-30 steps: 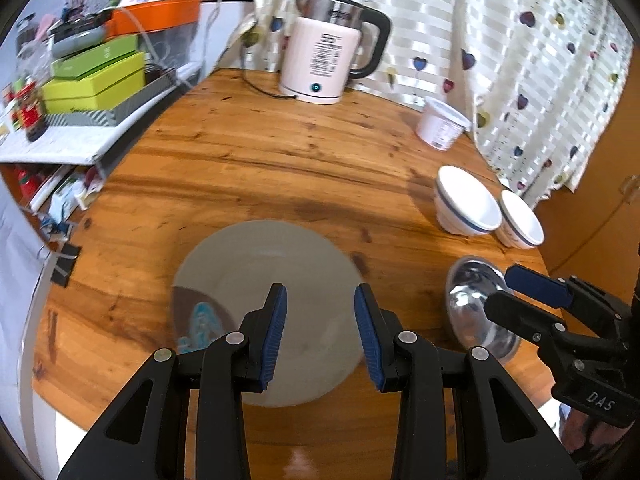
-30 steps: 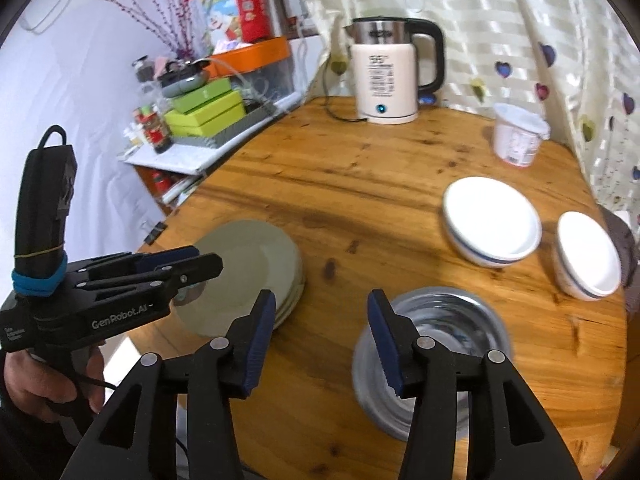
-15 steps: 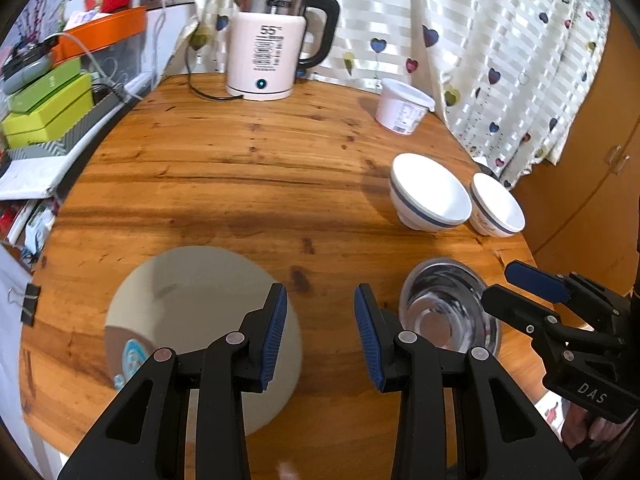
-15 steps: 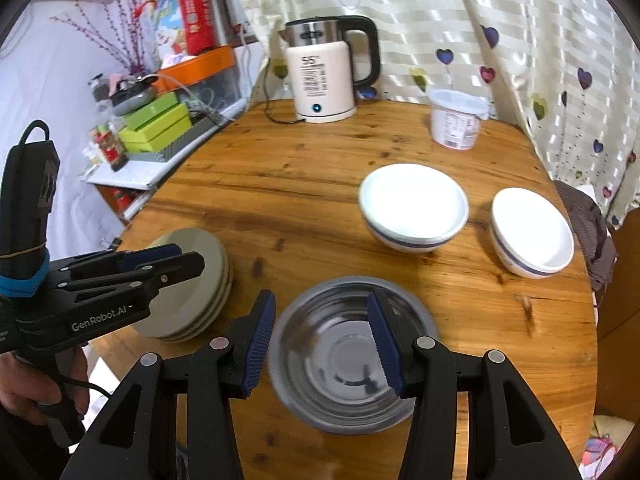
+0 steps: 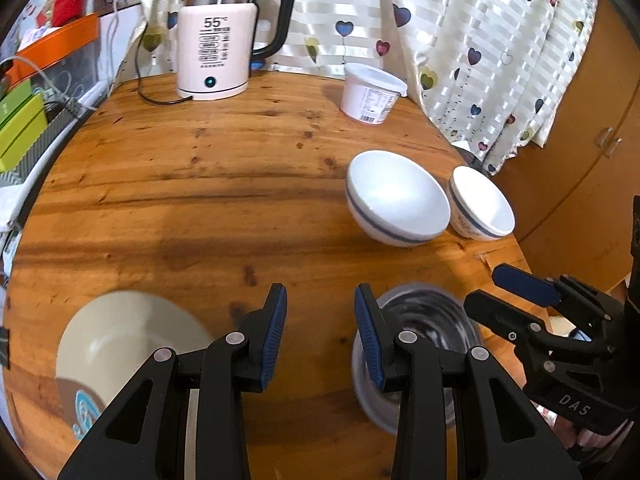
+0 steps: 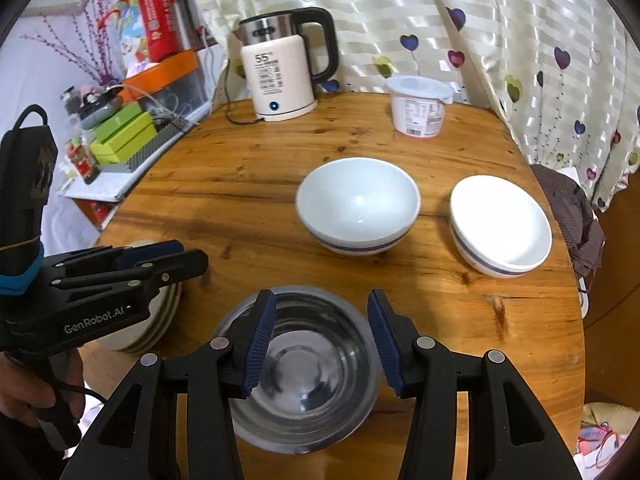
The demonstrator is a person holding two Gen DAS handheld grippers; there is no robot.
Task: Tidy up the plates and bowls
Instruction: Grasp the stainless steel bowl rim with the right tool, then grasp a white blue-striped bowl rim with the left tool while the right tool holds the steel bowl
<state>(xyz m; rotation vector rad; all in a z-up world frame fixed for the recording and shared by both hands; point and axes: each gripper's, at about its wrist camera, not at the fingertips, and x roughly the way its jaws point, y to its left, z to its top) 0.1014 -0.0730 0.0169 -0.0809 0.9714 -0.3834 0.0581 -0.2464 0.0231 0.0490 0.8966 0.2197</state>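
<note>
A steel bowl (image 6: pixel 304 364) sits near the table's front edge, right under my open, empty right gripper (image 6: pixel 322 340); it also shows in the left wrist view (image 5: pixel 424 340). Two white bowls with blue bands stand beyond it: a larger one (image 6: pixel 358 204) and a smaller one (image 6: pixel 500 224) to its right. A stack of beige plates (image 5: pixel 120 344) lies at the front left. My left gripper (image 5: pixel 320 336) is open and empty, hovering between the plates and the steel bowl.
A white electric kettle (image 6: pixel 280 76) with its cord and a lidded white tub (image 6: pixel 420 106) stand at the table's back. Boxes and clutter (image 6: pixel 120 136) fill a shelf on the left. A curtain (image 6: pixel 480 20) hangs behind. A wooden cabinet (image 5: pixel 580 140) is on the right.
Both grippers have swung to the right: the left one came off the plate stack toward the steel bowl, and the right one now hangs centred over the steel bowl. Both stayed open.
</note>
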